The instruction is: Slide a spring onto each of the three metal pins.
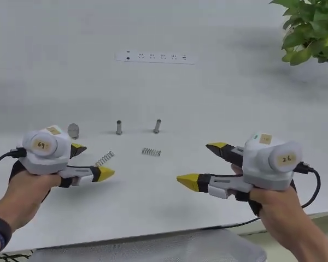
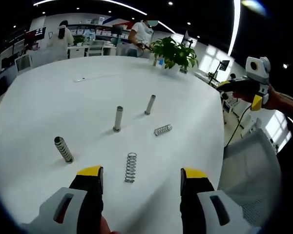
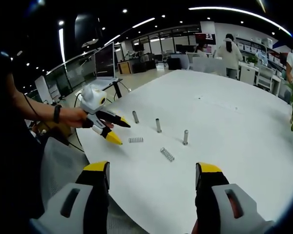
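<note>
Head view: power strip at 12, plant at 1 cut by edge; left gripper, right gripper both wide, empty
Left gripper view: sprung pin at 9, middle pin, far pin bare; near spring, far spring loose on table
Right gripper view: coils on sprung pin too small to tell

white table: three pins, two loose springs, power strip

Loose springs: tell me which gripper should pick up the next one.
Left, probably. The left gripper is open and a loose spring lies just ahead of it, roughly in line with the gap between its jaws. The right gripper, also open, is farther from that spring.
</note>
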